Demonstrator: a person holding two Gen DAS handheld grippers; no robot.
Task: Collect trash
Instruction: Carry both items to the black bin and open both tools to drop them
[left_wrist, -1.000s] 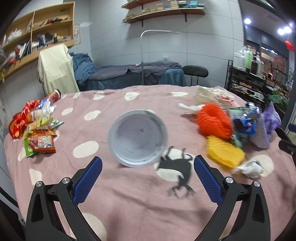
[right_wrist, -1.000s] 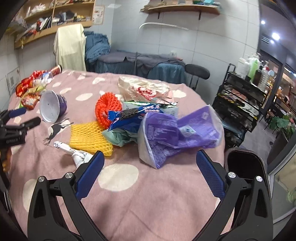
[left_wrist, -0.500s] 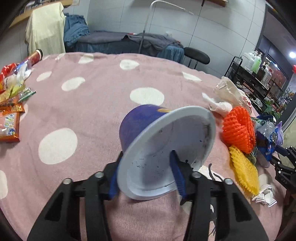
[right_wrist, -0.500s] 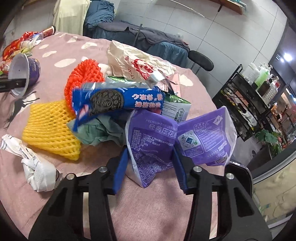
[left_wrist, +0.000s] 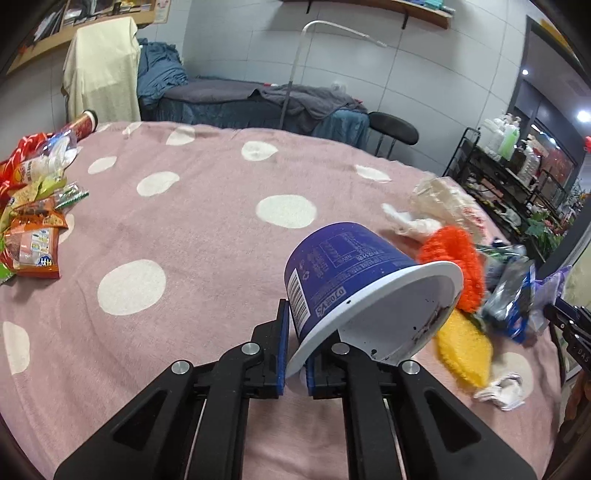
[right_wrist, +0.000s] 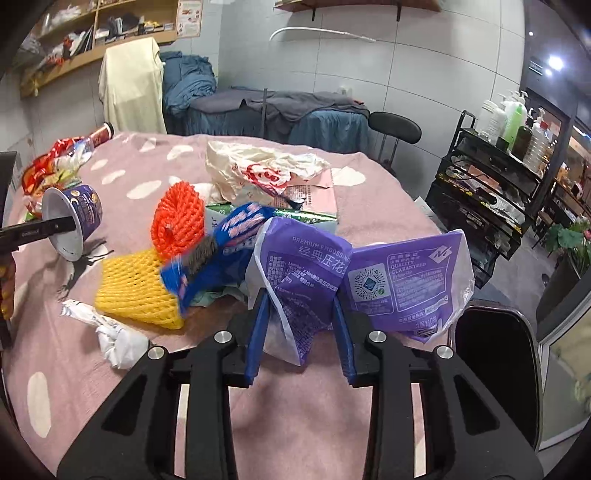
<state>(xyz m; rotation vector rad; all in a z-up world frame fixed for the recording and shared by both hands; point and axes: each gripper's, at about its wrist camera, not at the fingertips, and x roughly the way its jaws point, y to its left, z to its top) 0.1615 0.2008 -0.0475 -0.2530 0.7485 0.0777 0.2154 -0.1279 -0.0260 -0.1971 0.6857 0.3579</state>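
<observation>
Left gripper (left_wrist: 295, 354): clamped on the white rim of the tipped purple paper noodle cup (left_wrist: 354, 280), one pad outside the wall, the other inside the mouth; jaws just drawn in tight. Cup held on its side over the pink cloth with white spots (left_wrist: 184, 236), mouth turned toward the camera and to the right, dark smears inside. Same cup (right_wrist: 79, 218) seen from the right wrist at the far left, with the left gripper's black finger (right_wrist: 37, 230) across its rim.

Right gripper (right_wrist: 300, 339): jaws just narrowed onto the crumpled purple plastic tissue wrapper (right_wrist: 317, 273), both blue pads against its lower fold, the rest standing up above the fingers. Just left of it: blurred blue biscuit wrapper (right_wrist: 221, 243), yellow foam fruit net (right_wrist: 136, 288), orange foam fruit net (right_wrist: 181, 221), crumpled white paper (right_wrist: 114, 339). Behind: white plastic bag with red print (right_wrist: 258, 170). Far left edge of the cloth: heap of bright snack packets (left_wrist: 29, 221).
</observation>
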